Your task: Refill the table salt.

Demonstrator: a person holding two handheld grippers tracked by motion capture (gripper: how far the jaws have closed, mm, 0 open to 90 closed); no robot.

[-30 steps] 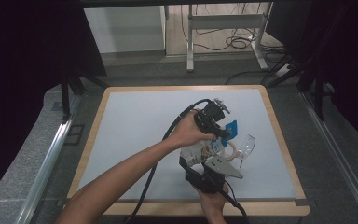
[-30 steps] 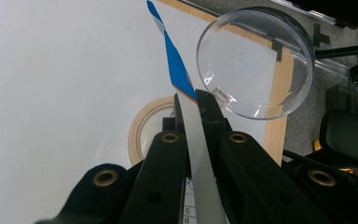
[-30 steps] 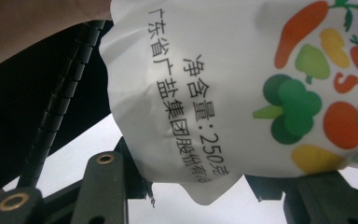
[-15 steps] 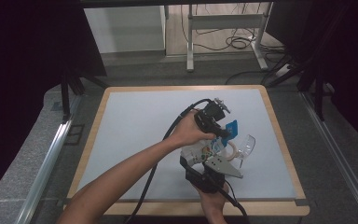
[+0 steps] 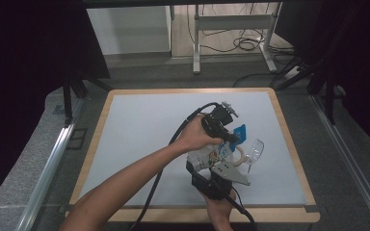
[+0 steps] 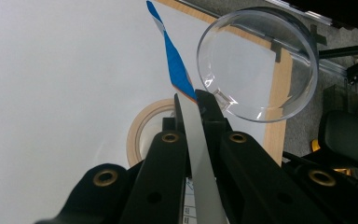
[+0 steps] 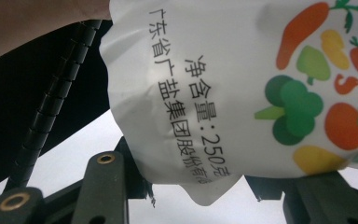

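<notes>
The soft white pouch [image 7: 223,88] hangs between the two grippers: the left gripper [image 6: 196,105] has its jaws clamped on the flat top strip, the right gripper [image 5: 220,169] has jaws clamped on its limp, slippery body; the stiff seam looks the safest hold

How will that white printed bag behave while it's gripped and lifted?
Probably floppy: the bag is creased and bulges between the right gripper jaws. Its flat top edge sits pinched in the left gripper, so it likely hangs and swings. The film looks glossy, so possibly slippery.
</notes>
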